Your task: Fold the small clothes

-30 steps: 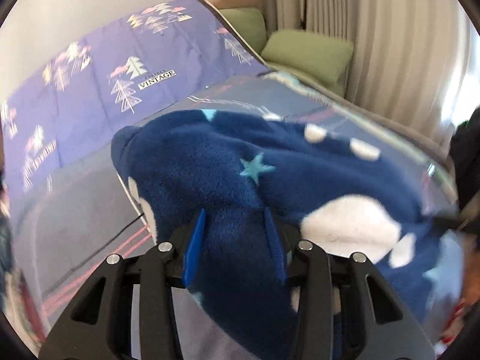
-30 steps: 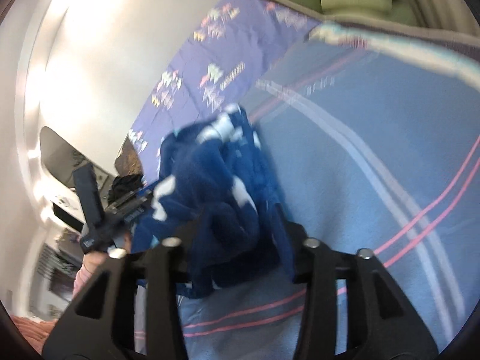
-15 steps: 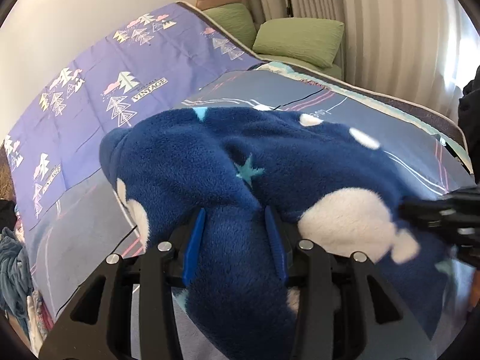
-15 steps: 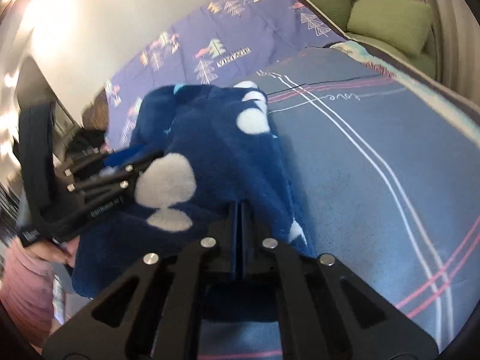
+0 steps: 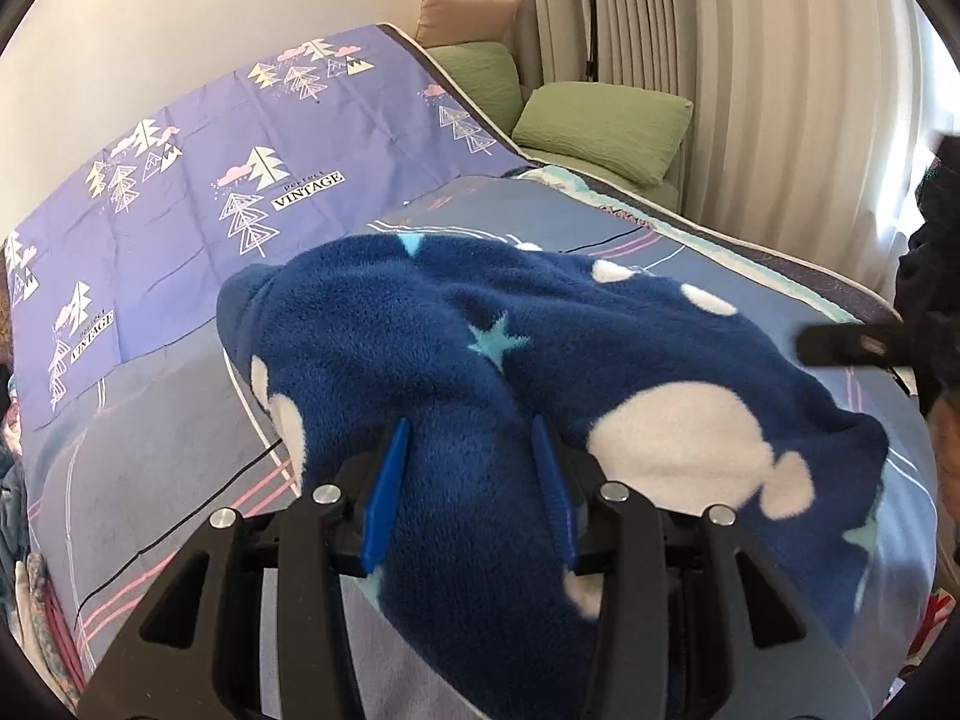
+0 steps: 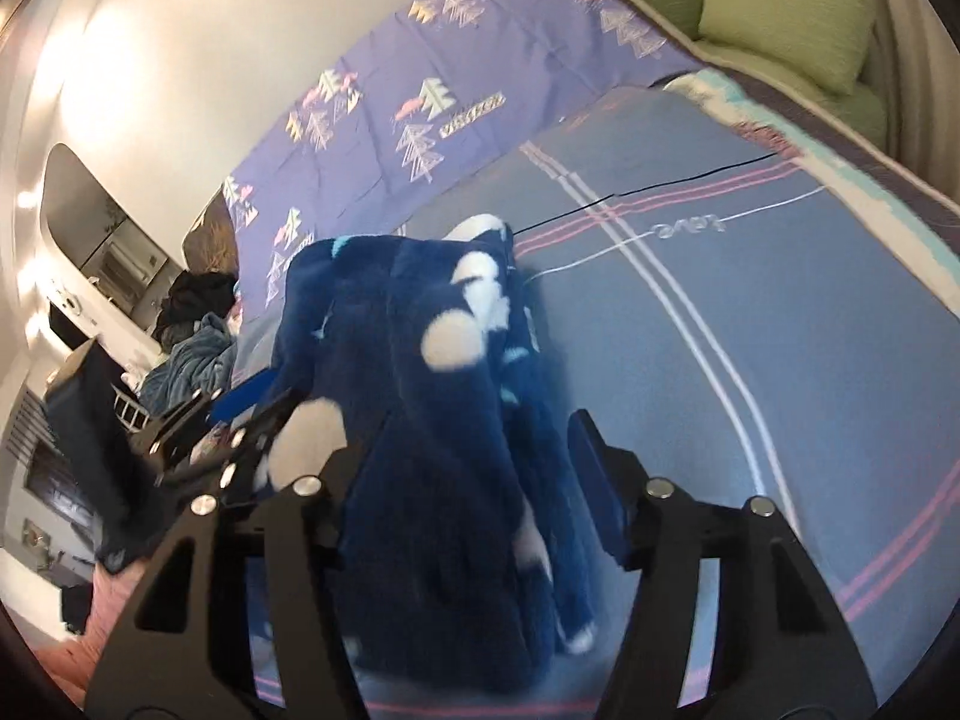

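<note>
A small dark blue fleece garment [image 5: 540, 360] with white blobs and pale stars lies bunched on the blue striped bed cover [image 5: 180, 408]. My left gripper [image 5: 471, 450] is shut on a thick fold of the fleece, its blue pads pressed into both sides. In the right wrist view the garment [image 6: 420, 360] hangs in a heap between the fingers of my right gripper [image 6: 474, 474], whose jaws stand wide apart and do not pinch it. The left gripper [image 6: 240, 414] shows there at the garment's left edge.
A purple sheet [image 5: 210, 180] printed with trees covers the far bed. Green cushions [image 5: 606, 126] sit by pleated curtains [image 5: 750, 60]. A pile of dark and blue clothes [image 6: 192, 330] lies at the left beyond the bed.
My right gripper, clamped shut half a second ago, has opened wide and the fleece now hangs loose between its fingers. The left gripper keeps its hold on the fold.
</note>
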`<state>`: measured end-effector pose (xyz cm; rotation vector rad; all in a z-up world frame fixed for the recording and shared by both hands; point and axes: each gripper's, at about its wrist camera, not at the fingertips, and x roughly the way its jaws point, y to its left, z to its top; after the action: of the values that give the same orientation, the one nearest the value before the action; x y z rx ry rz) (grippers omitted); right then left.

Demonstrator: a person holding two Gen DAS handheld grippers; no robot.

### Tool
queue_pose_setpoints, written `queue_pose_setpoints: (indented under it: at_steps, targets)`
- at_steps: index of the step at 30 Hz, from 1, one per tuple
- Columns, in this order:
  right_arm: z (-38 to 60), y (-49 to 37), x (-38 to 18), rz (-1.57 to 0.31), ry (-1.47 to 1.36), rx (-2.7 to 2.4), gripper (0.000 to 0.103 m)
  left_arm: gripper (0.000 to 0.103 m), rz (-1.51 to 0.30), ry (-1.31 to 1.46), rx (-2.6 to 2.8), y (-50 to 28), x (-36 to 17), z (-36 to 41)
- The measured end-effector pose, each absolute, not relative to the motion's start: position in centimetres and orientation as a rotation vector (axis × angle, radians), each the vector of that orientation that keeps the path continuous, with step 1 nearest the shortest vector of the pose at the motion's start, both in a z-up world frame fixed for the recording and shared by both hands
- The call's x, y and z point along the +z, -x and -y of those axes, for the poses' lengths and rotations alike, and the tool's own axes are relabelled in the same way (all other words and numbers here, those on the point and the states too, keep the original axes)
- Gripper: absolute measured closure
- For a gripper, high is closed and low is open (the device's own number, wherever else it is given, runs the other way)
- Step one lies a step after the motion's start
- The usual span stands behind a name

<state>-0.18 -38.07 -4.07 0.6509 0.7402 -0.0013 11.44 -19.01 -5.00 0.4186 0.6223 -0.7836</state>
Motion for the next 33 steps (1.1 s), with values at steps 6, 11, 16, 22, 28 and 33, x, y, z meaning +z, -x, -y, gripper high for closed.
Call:
queue_pose_setpoints:
  at_steps: [6, 11, 16, 22, 28, 33]
  targets:
    - [38.5, -2.9, -8.1, -0.840, -0.569, -0.199, 0.102, 0.046, -0.734, -0.229, -1.035, -9.3, -3.7, 17.1]
    - [42.9, 0.0, -11.3, -0.831, -0.850, -0.189, 0.102, 0.046, -0.607, -0.518, -0.958, -5.9, -7.3, 18.3]
    - [40.9, 3.9, -6.1, -0.707, -0.787, 0.002, 0.061, 0.046, -0.655, -0.455, -0.981, -6.8, -6.7, 17.7]
    - [37.2, 5.1, -11.1, -0.846, -0.802, 0.025, 0.061, 0.045, -0.643, -0.448, -0.973, -6.3, -7.0, 17.7]
    - [38.0, 6.8, -6.4, -0.782, -0.767, -0.038, 0.072, 0.044, -0.645, -0.451, -0.990, -6.8, -6.5, 17.2]
    - [35.8, 4.7, 1.0, -0.615, -0.473, -0.002, 0.100, 0.049, -0.697, -0.282, -1.029, -9.2, -3.1, 16.0]
